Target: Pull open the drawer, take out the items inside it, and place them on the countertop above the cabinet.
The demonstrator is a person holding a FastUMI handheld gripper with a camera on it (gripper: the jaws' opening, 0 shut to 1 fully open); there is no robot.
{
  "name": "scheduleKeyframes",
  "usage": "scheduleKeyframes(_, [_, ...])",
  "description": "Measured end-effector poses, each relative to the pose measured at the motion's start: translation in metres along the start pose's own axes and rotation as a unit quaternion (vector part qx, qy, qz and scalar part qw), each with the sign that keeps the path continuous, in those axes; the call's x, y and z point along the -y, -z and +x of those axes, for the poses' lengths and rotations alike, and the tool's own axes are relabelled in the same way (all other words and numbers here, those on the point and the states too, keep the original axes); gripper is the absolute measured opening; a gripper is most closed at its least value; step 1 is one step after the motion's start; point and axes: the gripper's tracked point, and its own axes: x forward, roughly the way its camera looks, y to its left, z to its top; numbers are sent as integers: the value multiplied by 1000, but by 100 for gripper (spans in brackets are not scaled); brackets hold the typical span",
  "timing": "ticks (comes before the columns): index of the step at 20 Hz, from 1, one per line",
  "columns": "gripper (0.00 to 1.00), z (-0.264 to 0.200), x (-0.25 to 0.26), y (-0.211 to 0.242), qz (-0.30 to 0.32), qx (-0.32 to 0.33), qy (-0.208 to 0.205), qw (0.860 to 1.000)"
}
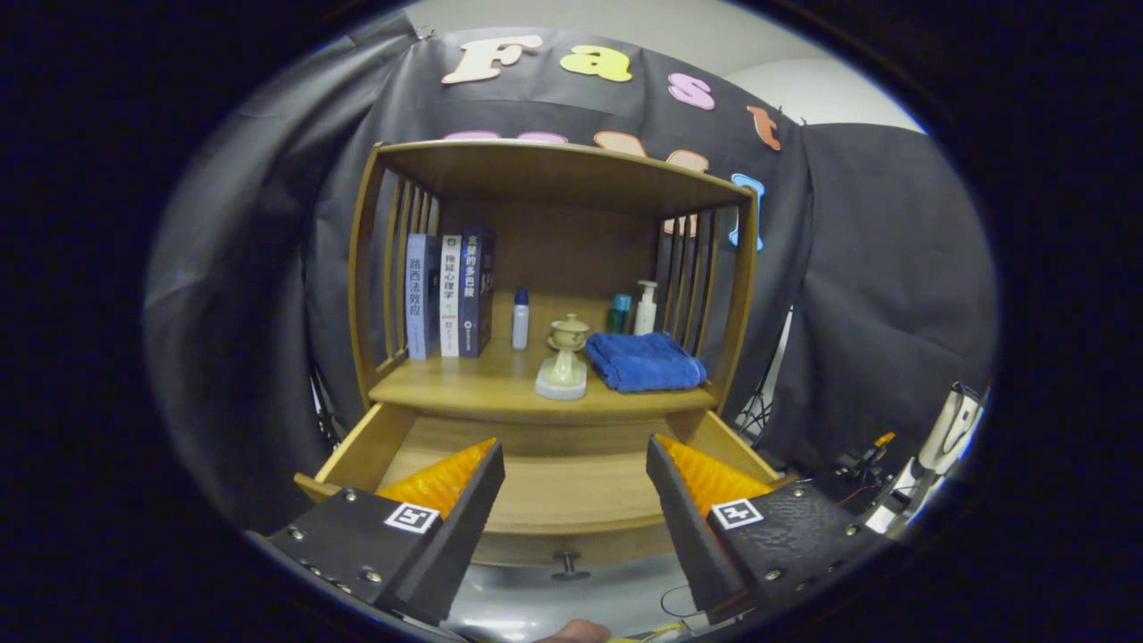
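Nearest the camera, the gripper (576,500) has its two fingers spread wide apart with nothing between them, hovering over the front of the pulled-out drawer (571,487). Just below and between the fingers, the drawer's small round knob (567,564) sticks out from the front panel. What shows of the drawer's floor between the fingers is bare wood; no item can be made out there, though the fingers hide both front corners.

Beyond the drawer lies the countertop (464,386) of the wooden cabinet (554,170). On it stand three books (449,295) upright against the left slats, a small white bottle (520,319) with a blue cap, a pale ceramic cup (564,357) on a stand near the front edge, a folded blue towel (645,362) just to its right, and behind the towel a teal container (619,313) and a white pump bottle (646,308).

Judging from this, the opening step is done and the take-out step looks finished or close to it. Which of the things on the countertop came from the drawer cannot be told. The next move calls for a check of the hidden corners of the drawer. If something lies there, the open fingers must drop down around it, close, and lift it to a free patch of countertop, such as the bare stretch before the books.
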Motion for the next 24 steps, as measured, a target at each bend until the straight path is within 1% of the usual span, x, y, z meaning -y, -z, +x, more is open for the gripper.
scheduleKeyframes(4, [95, -7, -9, 45, 7, -3, -12, 1000])
scheduleKeyframes(9, [95, -14, -4, 91, 8, -11, -4, 1000])
scheduleKeyframes(11, [96, -14, 2, 108, 19, -14, 3, 1000])
scheduleKeyframes(14, [95, -6, 1, 127, 42, -24, 2, 999])
scheduleKeyframes(17, [96, 8, -8, 145, 42, -43, -1, 998])
scheduleKeyframes(20, [96, 27, -29, 157, 51, -56, -19, 997])
scheduleKeyframes(22, [96, 44, -30, 166, 34, -70, -16, 997])
scheduleKeyframes(23, [99, 45, -28, 163, 12, -65, -13, 998])
scheduleKeyframes(24, [99, 47, -29, 164, 7, -65, -15, 998])
